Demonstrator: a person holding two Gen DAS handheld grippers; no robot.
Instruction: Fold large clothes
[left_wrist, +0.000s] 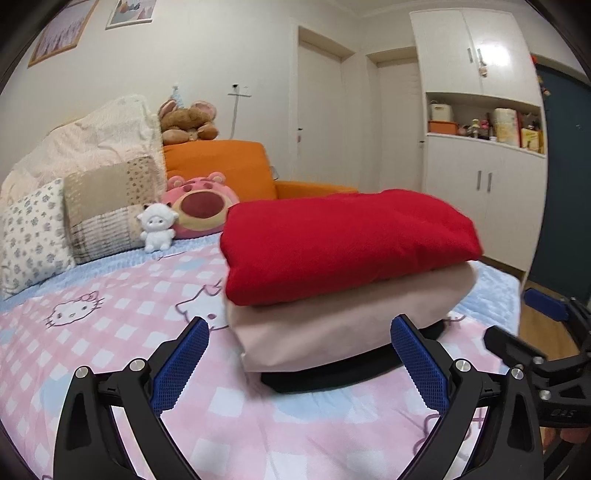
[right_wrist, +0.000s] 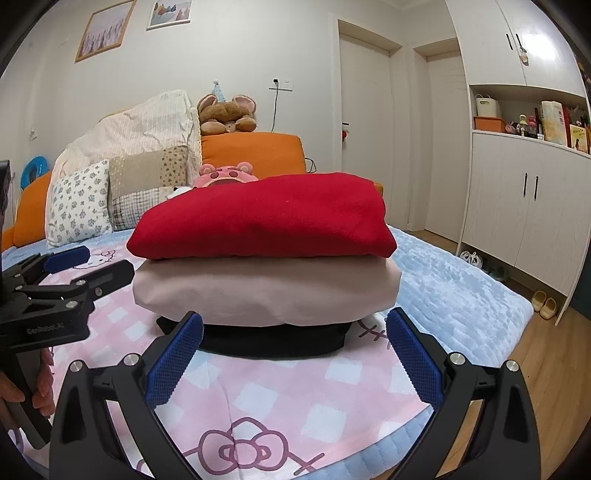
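Left gripper (left_wrist: 299, 362): jaws wide, nothing between them. Its pads sit low over the bed sheet (left_wrist: 110, 332), aimed at the near left corner of the stack. Right gripper (right_wrist: 295, 354): also wide and empty, squared up on the stack's front face, tips just short of the bottom layer. No contact from either that I can see.

Stack sits mid-bed, three folded pieces: red (right_wrist: 258, 221) on top, pink (right_wrist: 266, 291) in the middle, black (right_wrist: 273, 339) at the bottom, mostly hidden under the pink. The red looks skewed relative to the pink in the left view, overhanging the left side. Pink overhangs the black on all visible sides.

Judgement: folding looks done or nearly so; what's left is probably squaring up or lifting the stack.

Risks:
- Pinching only the pink edge would drag it off the black and tip the red, since nothing pins the layers together.
- A push from one side alone slides the top pieces, and the soft sheet gives little resistance to that.
- Bulgy, rounded folds could spring open if grabbed at a loose edge rather than a fold line.
- Grippers are close together on the left side, so a collision is possible if both close in.

Pillows (left_wrist: 74, 218) and plush toys (left_wrist: 199, 206) are well behind, not in the way.
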